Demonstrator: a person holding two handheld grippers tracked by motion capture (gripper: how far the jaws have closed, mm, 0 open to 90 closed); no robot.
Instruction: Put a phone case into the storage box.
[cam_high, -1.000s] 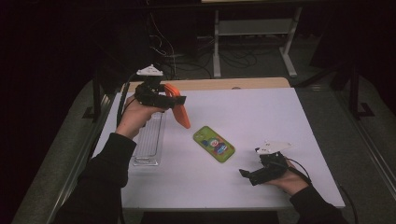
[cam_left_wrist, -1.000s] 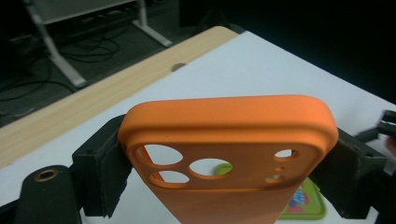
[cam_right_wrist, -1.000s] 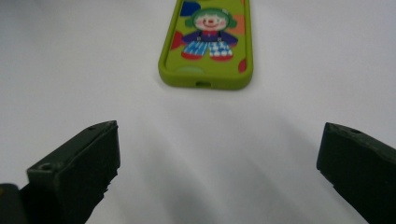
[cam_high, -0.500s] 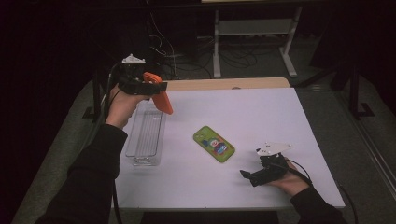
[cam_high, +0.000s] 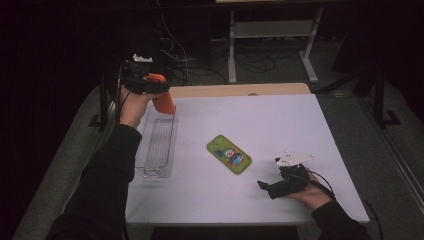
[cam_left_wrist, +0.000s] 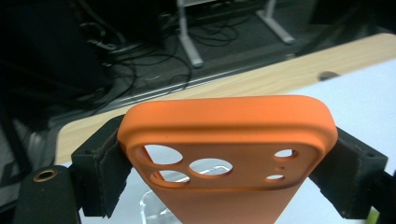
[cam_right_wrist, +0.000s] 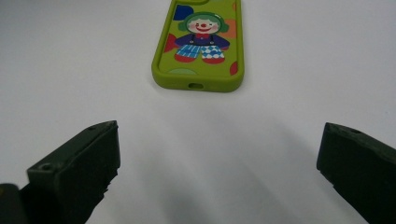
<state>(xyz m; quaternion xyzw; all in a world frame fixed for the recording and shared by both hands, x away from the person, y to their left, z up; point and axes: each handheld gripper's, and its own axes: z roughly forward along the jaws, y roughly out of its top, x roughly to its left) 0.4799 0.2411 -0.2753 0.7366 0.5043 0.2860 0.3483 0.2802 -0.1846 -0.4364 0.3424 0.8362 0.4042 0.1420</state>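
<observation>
- Carried toward the desk's (cam_high: 280, 120) far-left corner since earlier: left gripper (cam_high: 159, 90), fingers clamping the orange silicone phone case (cam_left_wrist: 229, 140).
- Next, judged: lower it into the clear plastic tray (cam_high: 159, 145).
- Right gripper (cam_high: 266, 187) rests, fingers wide, facing the green clown-print phone case (cam_right_wrist: 198, 42).

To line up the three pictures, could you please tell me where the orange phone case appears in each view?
High view: orange phone case at upper left, in the left gripper.
Left gripper view: centre, clamped between the jaws.
Right gripper view: not in it.
Shared landmark: the white table.
</observation>
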